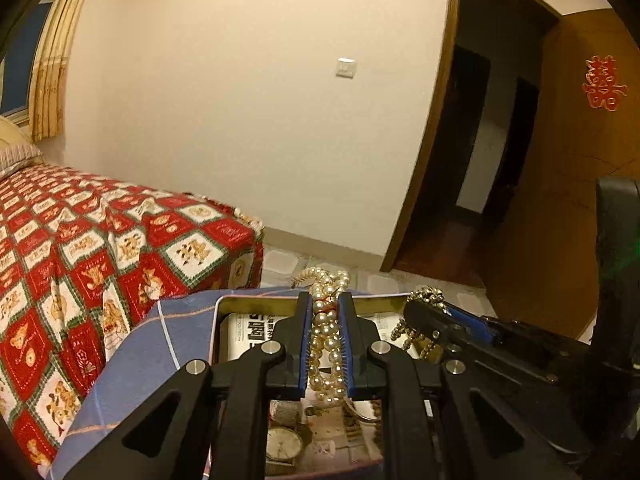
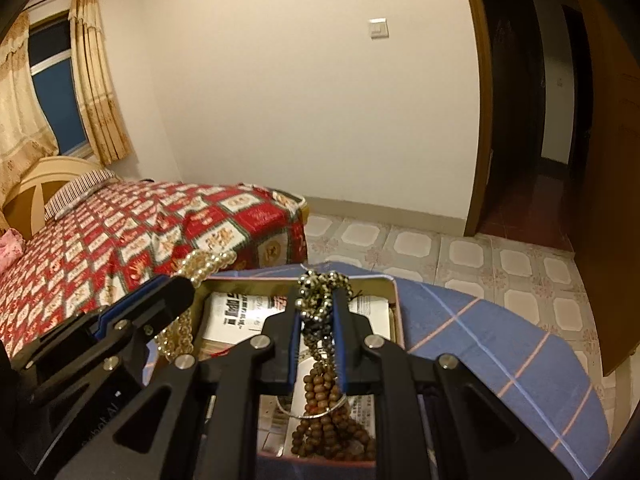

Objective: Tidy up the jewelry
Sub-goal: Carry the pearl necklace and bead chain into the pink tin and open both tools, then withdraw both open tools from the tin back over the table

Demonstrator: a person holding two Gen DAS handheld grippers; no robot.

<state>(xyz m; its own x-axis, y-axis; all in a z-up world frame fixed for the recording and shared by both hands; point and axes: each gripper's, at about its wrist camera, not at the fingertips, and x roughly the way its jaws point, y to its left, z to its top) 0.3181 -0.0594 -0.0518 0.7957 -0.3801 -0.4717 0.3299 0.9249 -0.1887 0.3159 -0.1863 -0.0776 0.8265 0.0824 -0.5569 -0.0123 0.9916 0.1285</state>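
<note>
Now each hand-held gripper pinches beads: left point(image 1: 325, 312) pearl necklace point(image 1: 326, 344), right point(image 2: 319, 312) speckled strand point(image 2: 320, 286).

one metal tin point(image 1: 218, 320), one pearl necklace point(image 1: 326, 336), one speckled bead string point(image 2: 320, 292), one watch point(image 1: 284, 446), one brown bead strand point(image 2: 324, 408).

Warm yellow room light fills both views. The wall point(image 1: 248, 120) looks bright, but the doorway point(image 2: 520, 100) is very dark. Straight lines bend near the edges, and the corners turn black. Everything looks a little soft.
</note>
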